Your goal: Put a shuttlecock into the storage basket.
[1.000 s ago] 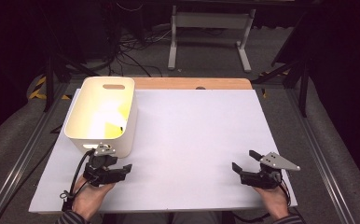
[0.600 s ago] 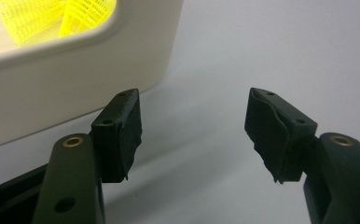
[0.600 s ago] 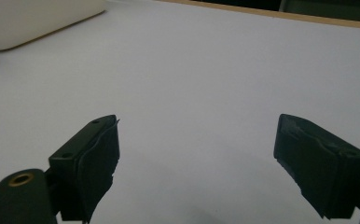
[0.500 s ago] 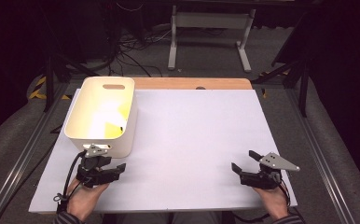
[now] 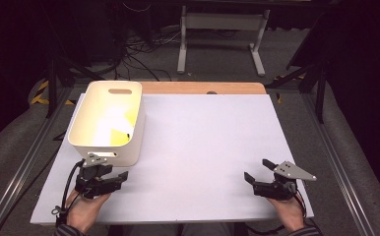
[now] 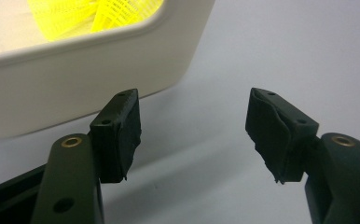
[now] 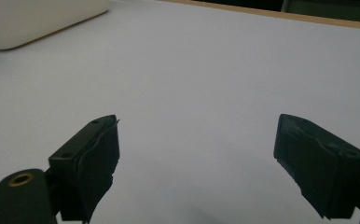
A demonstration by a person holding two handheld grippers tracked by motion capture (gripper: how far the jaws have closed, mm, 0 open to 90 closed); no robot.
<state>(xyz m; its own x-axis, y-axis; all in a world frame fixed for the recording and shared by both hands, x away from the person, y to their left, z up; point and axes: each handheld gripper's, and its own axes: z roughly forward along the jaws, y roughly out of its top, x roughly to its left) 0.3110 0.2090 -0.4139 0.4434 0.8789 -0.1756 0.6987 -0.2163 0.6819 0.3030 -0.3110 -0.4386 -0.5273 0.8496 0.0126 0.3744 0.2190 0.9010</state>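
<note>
A cream-white rectangular plastic bin [image 5: 110, 123] with rounded corners and a slot handle cut in its far wall stands on the left part of a pale grey-white tabletop board [image 5: 203, 142]. Something bright yellow [image 5: 121, 120] lies inside the bin; from the left gripper view it reads as yellow mesh or netting [image 6: 94, 16], though its exact form cannot be told. No brand, label or writing can be read on the bin, the board or the grippers.

The left gripper [image 5: 120, 176], black and held in the person's left hand [image 5: 82, 209], sits low over the board just in front of the bin's near wall, close to the bin's near right corner. In its own view the jaws stand released and wide apart, with bare board between them and the bin's near corner [image 6: 75, 88] rising just beyond the left jaw; whether that jaw touches the bin cannot be told. Nothing is grasped.

The right gripper [image 5: 257, 171], black with a grey three-cornered plate on top, rests in the person's right hand [image 5: 289, 211] well to the right of the bin, near the board's front right corner. Its jaws likewise gape, released, with empty board between them, and the bin shows far off [image 7: 33, 21] at the upper left of its view. A strip of wooden edge [image 5: 203, 87] runs behind the board, level with the bin's far wall.
</note>
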